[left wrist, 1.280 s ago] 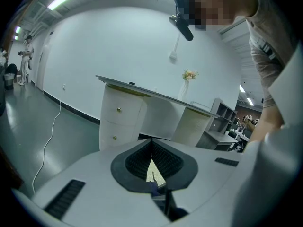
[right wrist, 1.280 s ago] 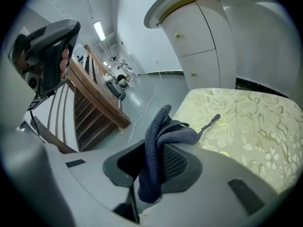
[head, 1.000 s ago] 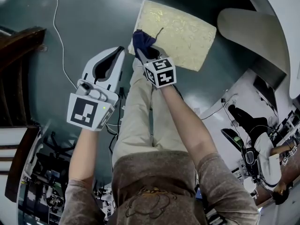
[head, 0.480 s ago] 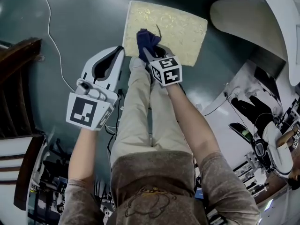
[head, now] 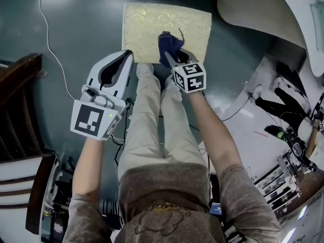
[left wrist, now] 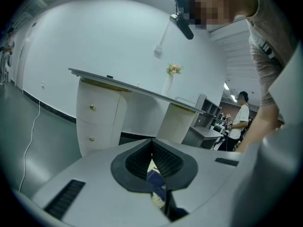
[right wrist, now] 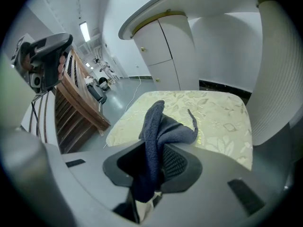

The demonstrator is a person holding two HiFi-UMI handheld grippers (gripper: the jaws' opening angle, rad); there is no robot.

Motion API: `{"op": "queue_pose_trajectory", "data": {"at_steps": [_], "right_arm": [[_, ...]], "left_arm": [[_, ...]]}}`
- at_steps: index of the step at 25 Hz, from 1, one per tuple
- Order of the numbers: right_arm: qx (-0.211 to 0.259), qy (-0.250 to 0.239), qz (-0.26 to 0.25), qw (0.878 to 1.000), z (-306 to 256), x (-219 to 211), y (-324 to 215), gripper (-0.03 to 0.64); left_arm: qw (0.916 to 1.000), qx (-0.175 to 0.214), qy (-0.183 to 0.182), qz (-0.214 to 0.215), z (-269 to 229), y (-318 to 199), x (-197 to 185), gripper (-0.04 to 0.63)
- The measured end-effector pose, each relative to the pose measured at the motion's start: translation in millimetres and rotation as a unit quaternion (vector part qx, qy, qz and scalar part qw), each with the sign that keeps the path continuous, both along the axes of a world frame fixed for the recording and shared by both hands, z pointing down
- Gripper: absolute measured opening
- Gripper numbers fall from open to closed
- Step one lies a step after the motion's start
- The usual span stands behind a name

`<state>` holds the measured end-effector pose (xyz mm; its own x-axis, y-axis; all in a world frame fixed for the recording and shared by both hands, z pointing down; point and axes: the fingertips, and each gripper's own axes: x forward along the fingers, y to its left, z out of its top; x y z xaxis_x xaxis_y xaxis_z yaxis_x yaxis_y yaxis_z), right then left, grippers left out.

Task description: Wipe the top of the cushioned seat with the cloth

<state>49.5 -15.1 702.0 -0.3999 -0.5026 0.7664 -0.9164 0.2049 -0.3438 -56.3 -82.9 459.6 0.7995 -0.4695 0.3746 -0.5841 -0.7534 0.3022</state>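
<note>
Right gripper (right wrist: 152, 164) clamps cloth (right wrist: 156, 126), now further right along seat (head: 152, 19) near edge than second ago; we judge wiping under way. Left gripper (head: 124, 55) closed, empty.

navy cloth (head: 169, 45), pale yellow floral seat (head: 149, 24)

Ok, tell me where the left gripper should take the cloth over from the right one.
Take the bunched fold of the cloth standing up past the fingers of the right gripper, coming from above on the left. It juts out over the cushioned seat, so fingers can close round it; the thin tail beside it looks too slight. Open the left gripper first: it is shut.
</note>
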Motion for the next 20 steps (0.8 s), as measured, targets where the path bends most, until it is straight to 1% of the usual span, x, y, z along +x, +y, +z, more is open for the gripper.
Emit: {"op": "queue_pose_trajectory", "data": {"at_steps": [5,12,20], "right_arm": [[0.002,0.002,0.025,1.0,3,29,9,0.1],[0.01,0.013,0.041,0.999,-1,69,26,0.1],[0.016,0.03,0.044,0.998,2,106,42,0.1]], "left_arm": [[0.9999,-0.001,0.0,0.011,3,5,17,0.017],[0.9995,-0.006,-0.002,0.03,2,18,43,0.017],[0.999,-0.006,-0.003,0.044,4,23,63,0.017]]}}
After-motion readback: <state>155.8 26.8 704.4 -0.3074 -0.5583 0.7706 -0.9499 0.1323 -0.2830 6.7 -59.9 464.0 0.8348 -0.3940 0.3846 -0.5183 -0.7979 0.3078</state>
